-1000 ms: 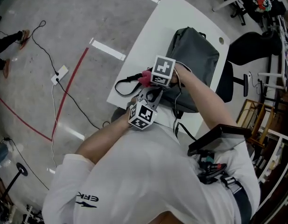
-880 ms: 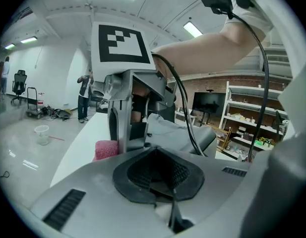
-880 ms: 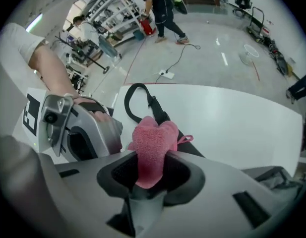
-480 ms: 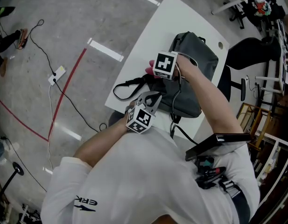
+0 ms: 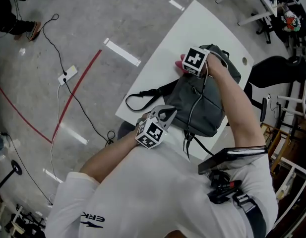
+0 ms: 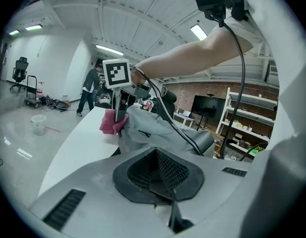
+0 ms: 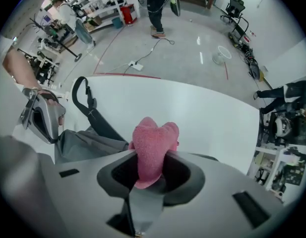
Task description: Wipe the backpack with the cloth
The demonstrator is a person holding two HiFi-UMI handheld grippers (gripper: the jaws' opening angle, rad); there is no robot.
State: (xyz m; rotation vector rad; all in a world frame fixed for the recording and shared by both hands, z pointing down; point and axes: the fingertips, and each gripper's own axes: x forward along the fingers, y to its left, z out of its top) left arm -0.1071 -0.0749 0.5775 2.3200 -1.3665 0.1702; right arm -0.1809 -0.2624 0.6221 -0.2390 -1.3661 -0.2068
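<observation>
A grey backpack (image 5: pixel 208 100) lies on the white table (image 5: pixel 165 58), its black strap (image 5: pixel 143 94) looping toward the near edge. My right gripper (image 5: pixel 185 66) is shut on a pink cloth (image 5: pixel 179 63), which presses on the bag's far left corner. In the right gripper view the cloth (image 7: pixel 153 143) bulges out between the jaws, with the bag (image 7: pixel 88 143) to its left and the table (image 7: pixel 207 118) beyond. My left gripper (image 5: pixel 165 114) hovers at the near edge of the bag, shut with nothing in it. The left gripper view shows the bag (image 6: pixel 143 128) ahead and the cloth (image 6: pixel 112 123) under the right gripper.
A black office chair (image 5: pixel 272 68) stands past the table's far side, and shelving (image 5: pixel 291 167) fills the right. Red tape (image 5: pixel 76 95) and a cable with a power strip (image 5: pixel 68 76) lie on the floor to the left. A person stands in the distance (image 7: pixel 157 6).
My right gripper has carried the pink cloth away from me along the backpack, from its near left side to its far corner. The left gripper has stayed by the near edge.
</observation>
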